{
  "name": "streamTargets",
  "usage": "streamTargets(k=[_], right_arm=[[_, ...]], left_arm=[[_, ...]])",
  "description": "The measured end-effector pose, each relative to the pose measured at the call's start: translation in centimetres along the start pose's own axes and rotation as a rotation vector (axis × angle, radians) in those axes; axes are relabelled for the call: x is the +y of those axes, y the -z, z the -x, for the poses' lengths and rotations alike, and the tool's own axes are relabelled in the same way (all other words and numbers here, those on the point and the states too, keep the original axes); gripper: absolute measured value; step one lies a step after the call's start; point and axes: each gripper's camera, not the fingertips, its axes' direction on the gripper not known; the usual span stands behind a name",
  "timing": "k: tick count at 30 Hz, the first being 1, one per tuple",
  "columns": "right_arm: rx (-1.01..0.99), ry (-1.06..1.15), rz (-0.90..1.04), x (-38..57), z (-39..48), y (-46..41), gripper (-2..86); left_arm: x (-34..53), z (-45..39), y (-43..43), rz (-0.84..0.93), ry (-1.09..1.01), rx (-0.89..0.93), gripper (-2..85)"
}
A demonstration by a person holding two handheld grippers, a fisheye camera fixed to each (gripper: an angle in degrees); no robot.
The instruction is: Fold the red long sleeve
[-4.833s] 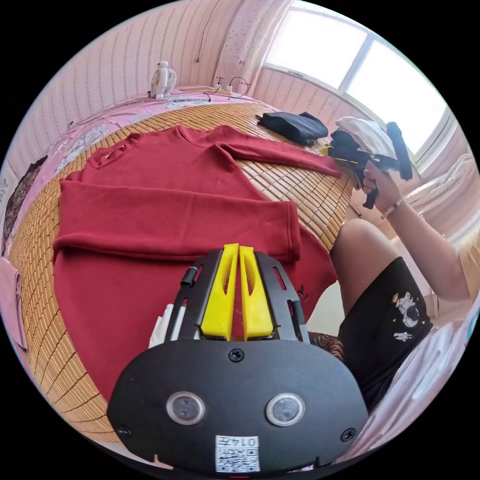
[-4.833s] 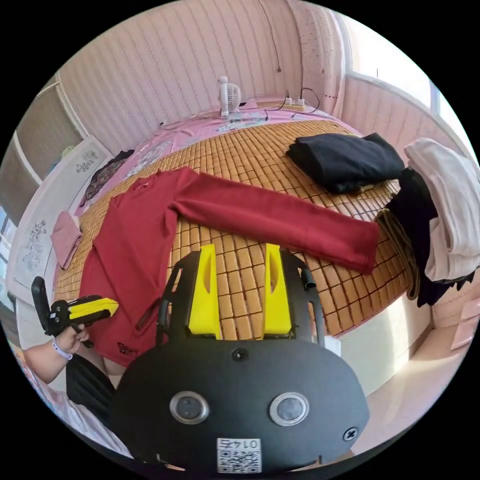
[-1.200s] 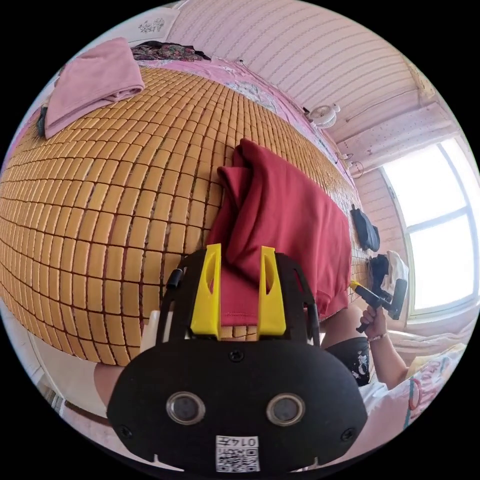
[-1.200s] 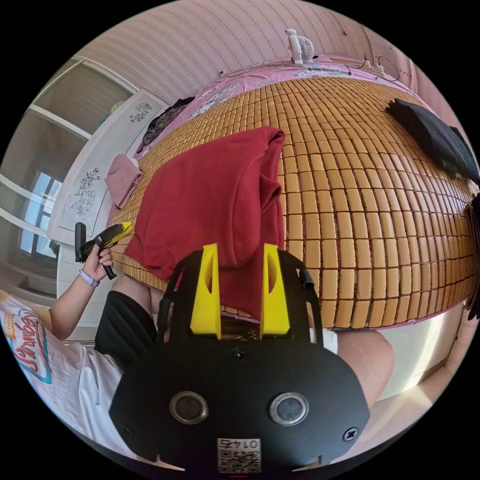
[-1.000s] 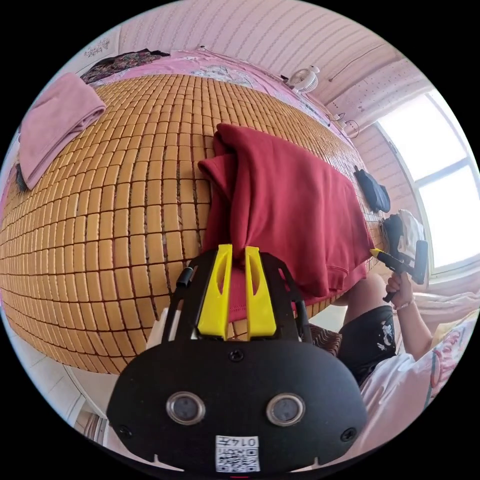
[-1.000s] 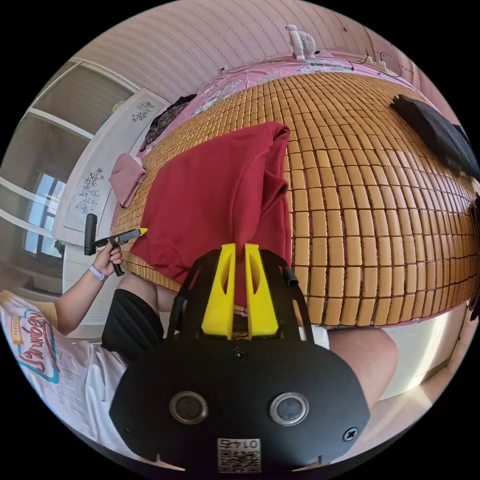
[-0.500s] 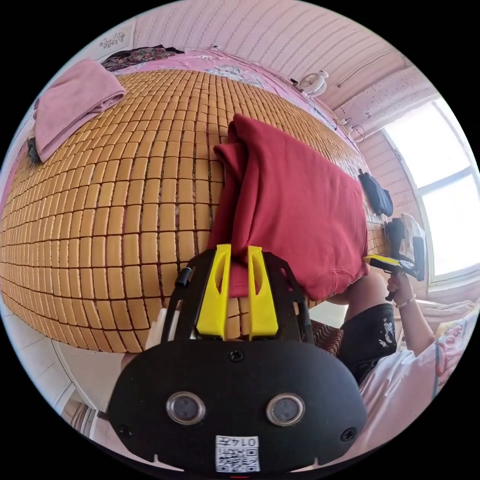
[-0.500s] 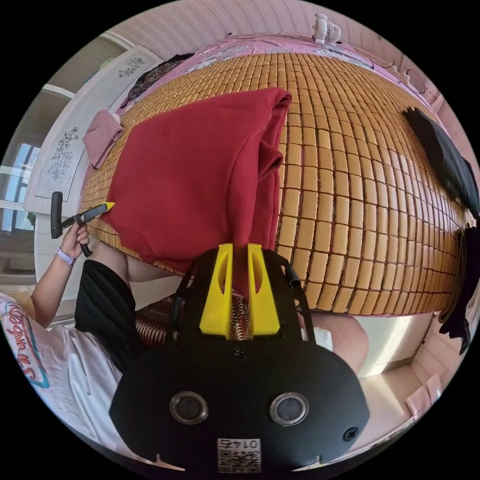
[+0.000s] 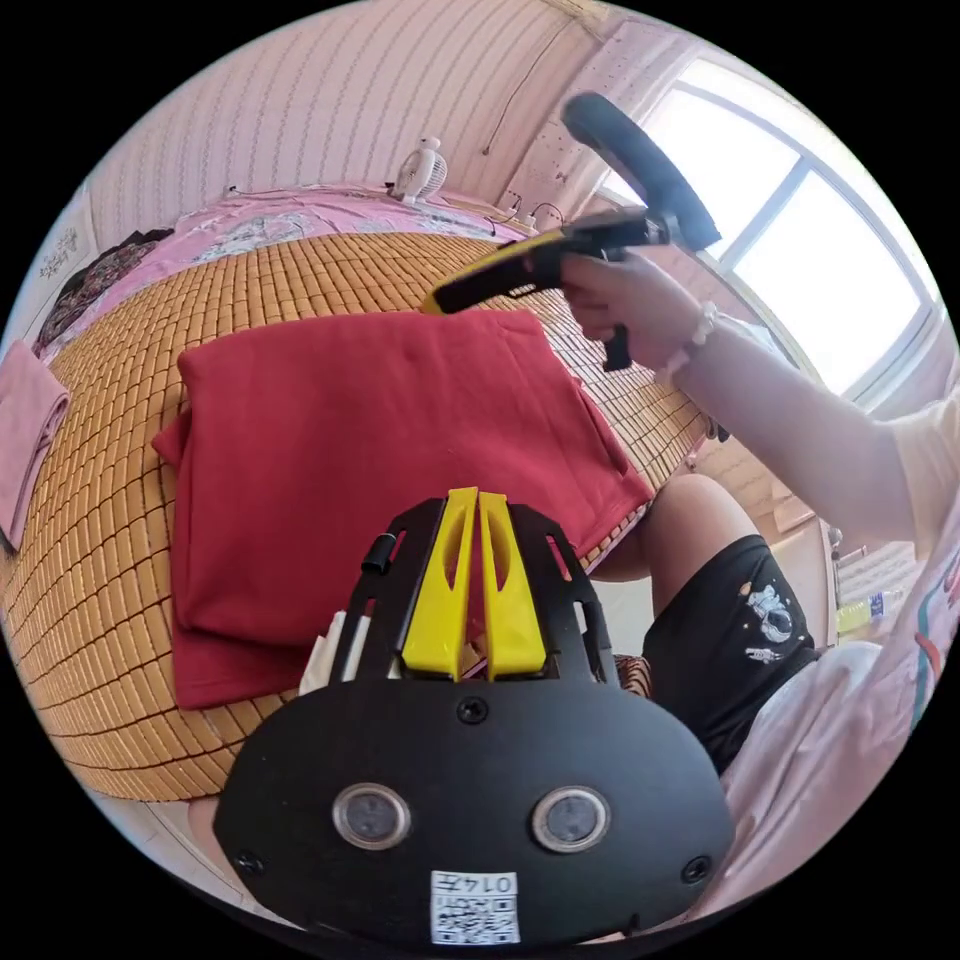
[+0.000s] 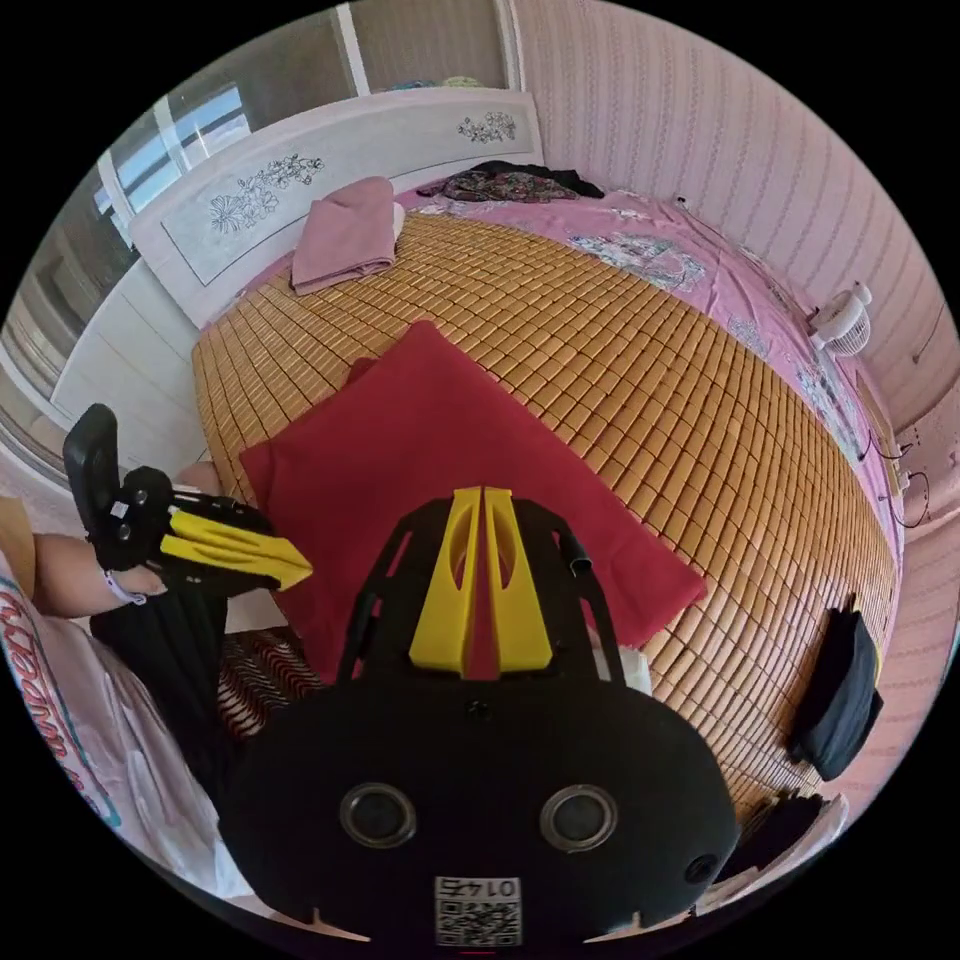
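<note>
The red long sleeve [image 9: 380,440] lies folded into a flat rectangle on the bamboo mat [image 9: 110,560], and it is the same flat rectangle [image 10: 450,440] in the right gripper view. My left gripper [image 9: 477,495] hovers over its near edge, shut, with nothing held. It also appears [image 10: 300,578] beside the garment's near corner, off the bed edge. My right gripper [image 10: 483,492] is shut above the garment and holds nothing. In the left gripper view it hangs in a hand [image 9: 432,303] over the far edge.
A folded pink cloth [image 10: 345,232] lies by the white headboard [image 10: 300,180]. A black garment [image 10: 835,700] sits near the mat's far corner. A small fan [image 9: 420,170] stands on the pink sheet. The person's knee [image 9: 690,510] is against the bed edge.
Half a second ago both grippers pinched the garment's raised near edge. Now the garment lies folded over and flat, both grippers are free of it, and both cameras have swung.
</note>
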Motion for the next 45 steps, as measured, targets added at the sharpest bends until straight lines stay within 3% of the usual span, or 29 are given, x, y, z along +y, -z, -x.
streamTargets(k=[3,5,9,19,24,28,31,34,37,41,44,45], right_arm=[[0.096,0.071,0.137,-8.0,1.1,-3.8,-0.8],[0.12,0.12,0.374,-12.1,1.2,-9.0,-0.7],[0.082,0.122,0.397,-15.9,1.2,-10.2,-0.7],[0.116,0.305,0.702,-25.9,4.7,-13.1,-0.7],[0.077,0.309,0.72,-28.4,4.7,-13.5,-0.9],[0.027,0.255,0.702,-29.8,4.0,-13.5,-1.0],[0.031,0.248,0.703,-30.5,4.2,-13.7,-1.0],[0.048,0.253,0.715,-31.0,4.6,-14.3,-1.0],[0.054,0.272,0.743,-31.4,5.0,-14.7,-1.0],[0.07,0.295,0.765,-31.4,5.4,-15.3,-1.0],[0.068,0.293,0.765,-30.8,5.3,-15.5,-1.0],[0.066,0.292,0.764,-30.7,5.2,-15.6,-1.0]], left_arm=[[0.5,-1.8,-3.4,0.102,-0.053,-0.073,-1.0],[1.4,-2.5,-5.0,0.142,-0.089,-0.103,-1.0],[2.5,-3.4,-5.6,0.099,-0.138,-0.124,-1.0],[1.9,-3.5,-6.1,0.119,-0.113,0.011,-1.0],[-3.4,-1.2,-5.4,0.006,-0.077,-0.107,-1.0],[-7.8,0.2,-8.3,0.032,-0.07,-0.186,-1.0],[-9.0,0.2,-12.7,0.156,-0.112,-0.266,-1.0],[-7.7,-1.1,-13.3,0.092,-0.177,-0.342,-1.0],[-7.0,-2.4,-12.9,0.204,-0.251,-0.301,-1.0],[-3.0,-5.0,-11.0,0.302,-0.275,-0.086,-1.0],[0.3,-6.9,-11.9,0.392,-0.309,-0.112,-1.0],[1.1,-7.3,-11.5,0.315,-0.293,-0.15,-1.0]])
